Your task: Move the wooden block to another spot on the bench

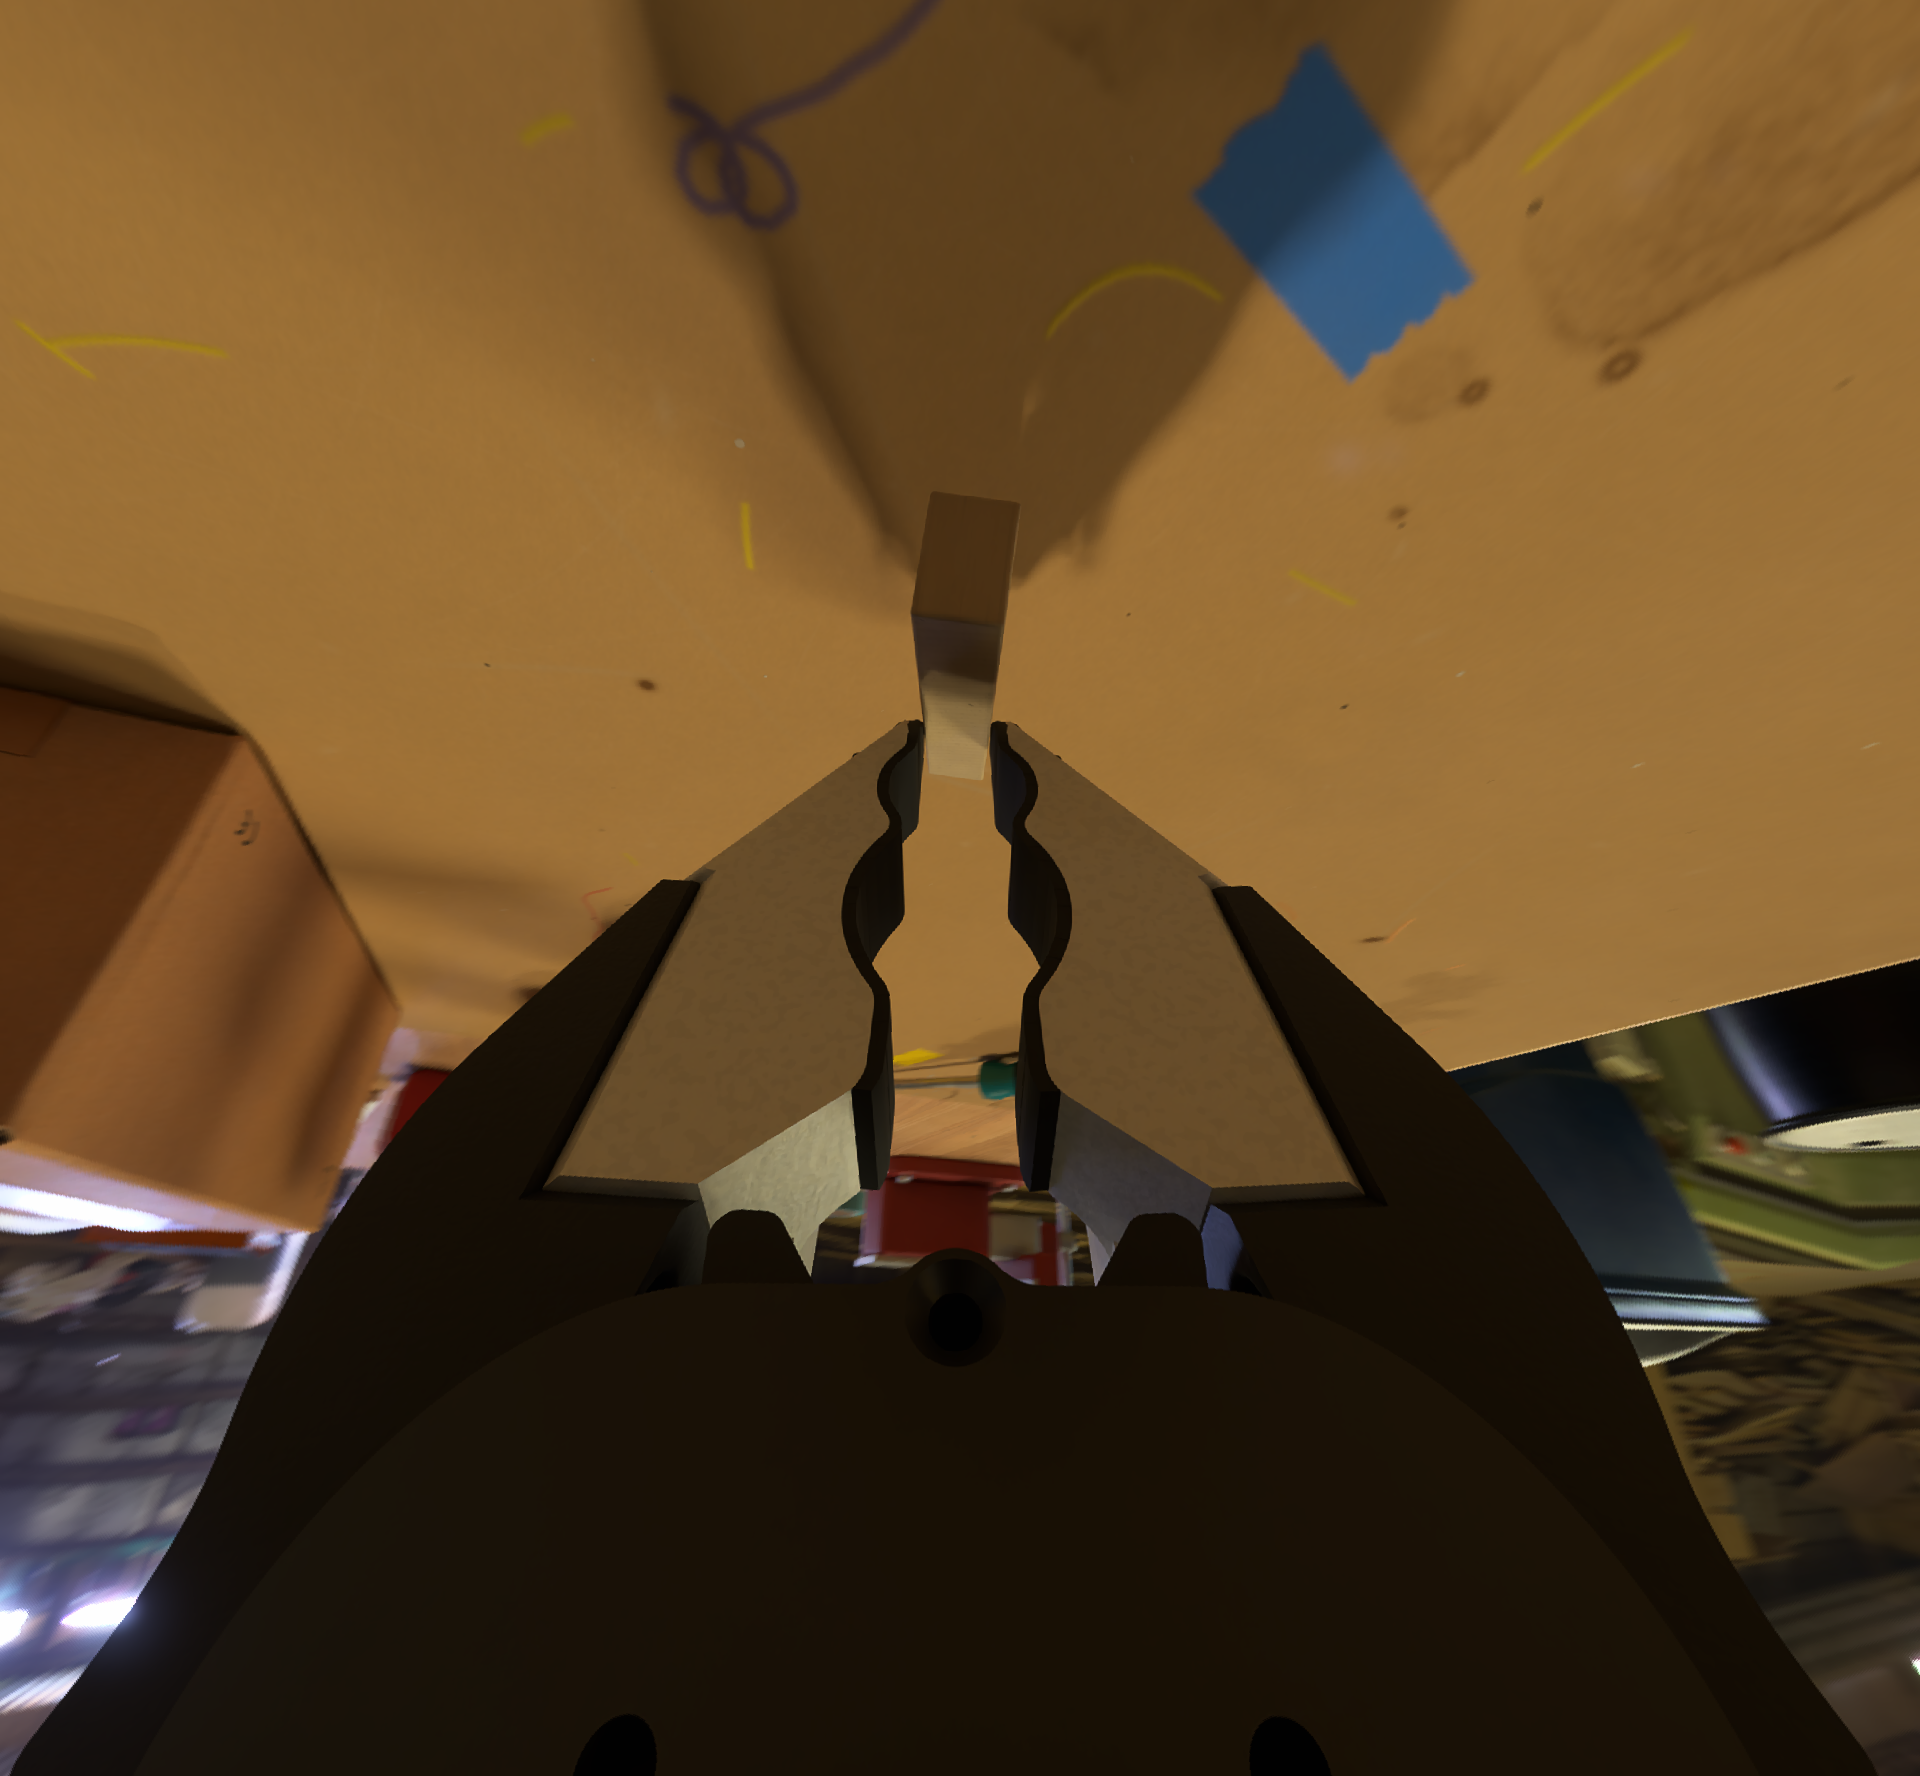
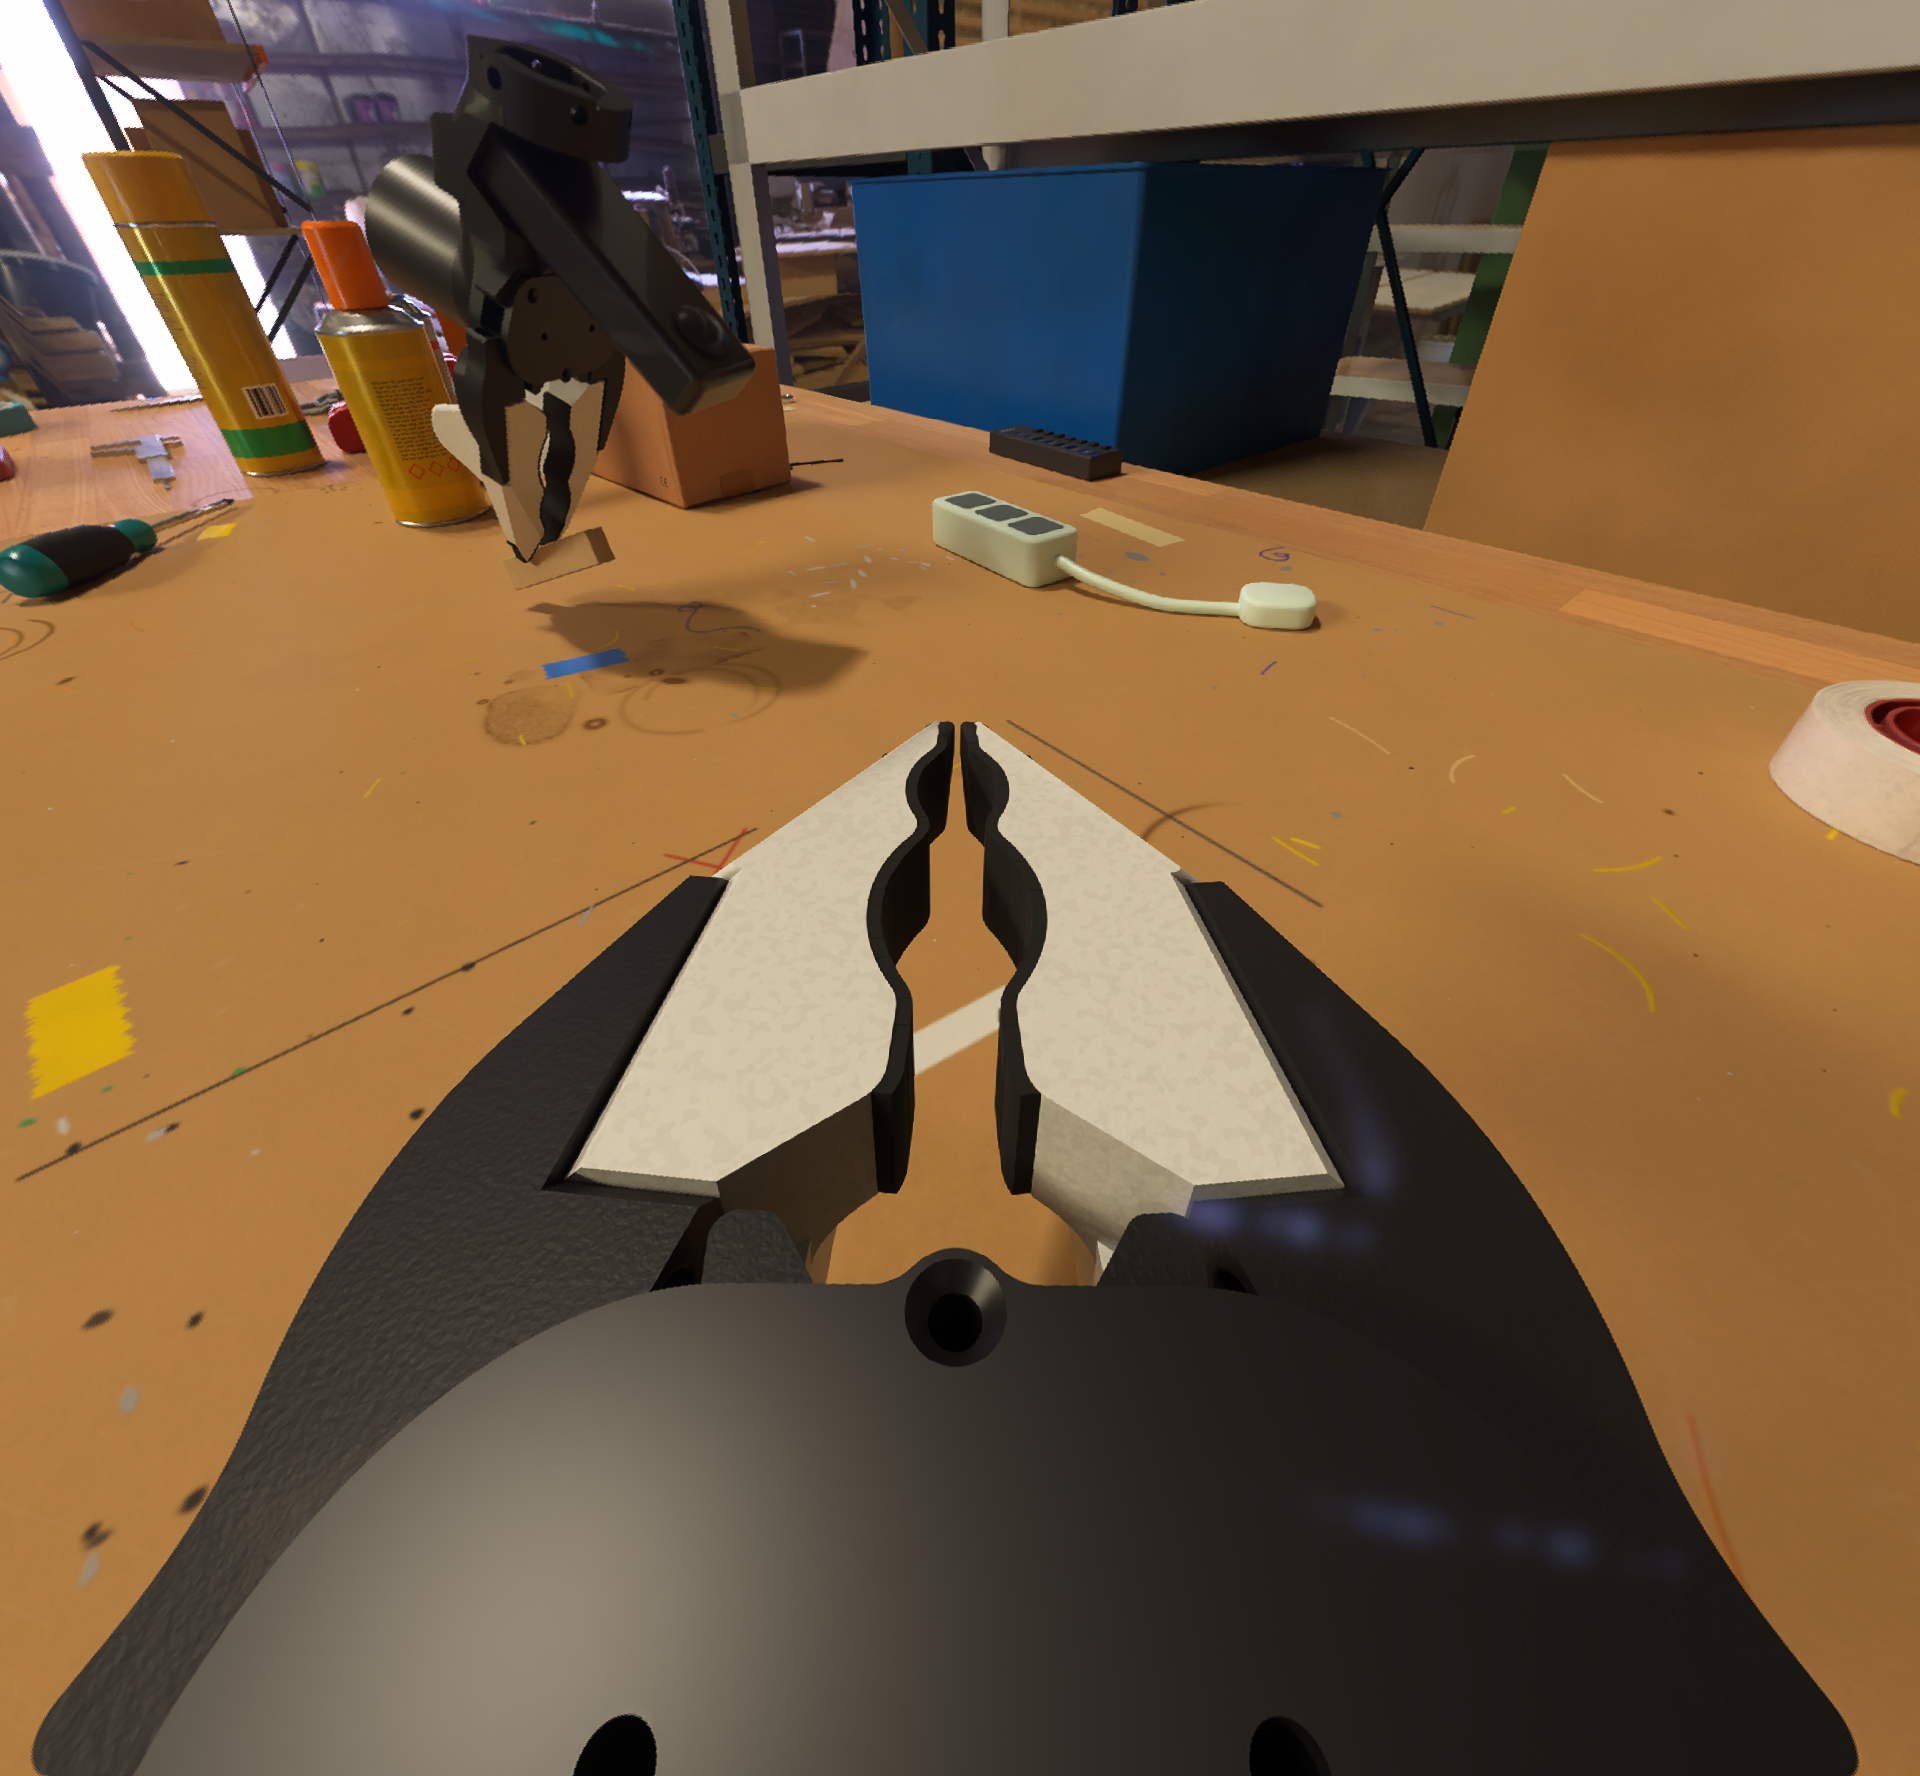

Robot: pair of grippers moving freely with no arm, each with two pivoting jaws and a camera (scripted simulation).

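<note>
My left gripper (image 1: 956,739) is shut on one end of the wooden block (image 1: 964,604), a small pale rectangular piece. It holds the block in the air above the brown bench (image 1: 416,376), and its shadow falls on the bench below. In the right wrist view the left gripper (image 2: 532,547) points down at the far left with the block (image 2: 569,557) tilted at its tips, clear of the bench (image 2: 1039,666). My right gripper (image 2: 956,734) is shut and empty, low over the near middle of the bench.
A blue tape patch (image 1: 1335,214) (image 2: 584,663) and a purple thread (image 1: 732,168) lie under the block. A cardboard box (image 2: 696,453) (image 1: 156,947), two yellow spray cans (image 2: 400,407), a screwdriver (image 2: 73,557), a power strip (image 2: 1003,537), a tape roll (image 2: 1849,765) and a blue bin (image 2: 1112,303) stand around.
</note>
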